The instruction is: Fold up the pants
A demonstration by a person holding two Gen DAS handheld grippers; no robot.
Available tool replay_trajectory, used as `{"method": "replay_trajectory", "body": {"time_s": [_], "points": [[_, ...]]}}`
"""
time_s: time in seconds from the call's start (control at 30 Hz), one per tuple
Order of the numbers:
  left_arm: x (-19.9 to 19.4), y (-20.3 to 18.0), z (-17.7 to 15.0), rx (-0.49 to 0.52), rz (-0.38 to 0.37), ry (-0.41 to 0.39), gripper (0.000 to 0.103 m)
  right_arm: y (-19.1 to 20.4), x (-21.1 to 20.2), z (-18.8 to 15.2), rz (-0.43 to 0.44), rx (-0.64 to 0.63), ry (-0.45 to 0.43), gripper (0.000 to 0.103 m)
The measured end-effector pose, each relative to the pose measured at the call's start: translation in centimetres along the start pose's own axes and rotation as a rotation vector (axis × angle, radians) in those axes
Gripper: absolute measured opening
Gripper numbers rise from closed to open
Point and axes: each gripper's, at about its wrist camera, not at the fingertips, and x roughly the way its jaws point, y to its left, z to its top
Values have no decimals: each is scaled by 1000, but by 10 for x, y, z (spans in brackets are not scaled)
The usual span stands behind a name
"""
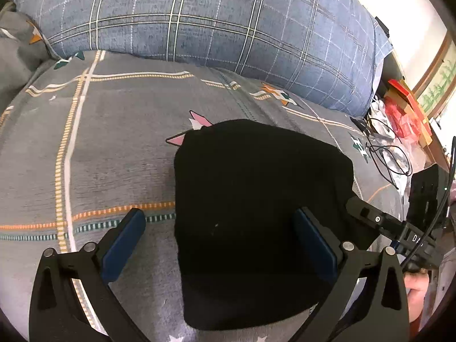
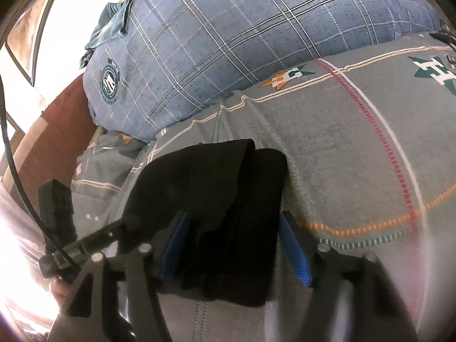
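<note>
The black pants (image 1: 256,193) lie folded into a compact bundle on the grey patterned bedspread (image 1: 108,154). My left gripper (image 1: 219,222) is open, its blue pads straddling the bundle's left edge just above the cloth. In the right wrist view the pants (image 2: 225,219) show as stacked black layers. My right gripper (image 2: 233,230) is open, its blue pads either side of the bundle's right part, holding nothing. The right gripper's body also shows at the right of the left wrist view (image 1: 393,228), and the left gripper's body at the left of the right wrist view (image 2: 85,245).
A large blue plaid pillow (image 1: 216,22) lies behind the pants along the bed's far side; it also shows in the right wrist view (image 2: 228,42). Black cables and red packages (image 1: 399,122) clutter the bed's right edge. A dark red headboard (image 2: 51,139) stands at left.
</note>
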Motion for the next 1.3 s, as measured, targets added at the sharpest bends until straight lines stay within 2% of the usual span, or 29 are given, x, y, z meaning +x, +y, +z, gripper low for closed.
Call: {"method": "replay_trajectory", "body": {"time_s": [0.33, 0.47, 0.5, 0.57, 0.7, 0.9, 1.0, 1.1, 1.3], "points": [[11, -2, 5, -13, -22, 6, 103, -5, 6, 0, 27, 7, 4, 70], [13, -10, 3, 29, -50, -4, 102, -4, 7, 0, 27, 2, 1, 69], [14, -13, 2, 46, -67, -7, 96, -3, 7, -1, 23, -4, -1, 66], [11, -19, -1, 62, -53, -27, 93, 0, 5, -3, 17, -23, -10, 58], [-3, -20, 1, 59, -68, -49, 68, 7, -7, -5, 26, -34, -42, 44], [-40, -22, 17, 78, -104, -107, 61, 41, -28, 11, -9, -115, -88, 42], [-53, -21, 29, 85, -99, -146, 62, 52, -36, 22, 41, -126, -120, 42], [-62, -14, 42, 80, -81, -172, 62, 70, -39, 35, 49, -166, -152, 42], [-66, 16, 66, 64, 1, -205, 61, 97, -2, 62, 67, -206, -151, 42]]}}
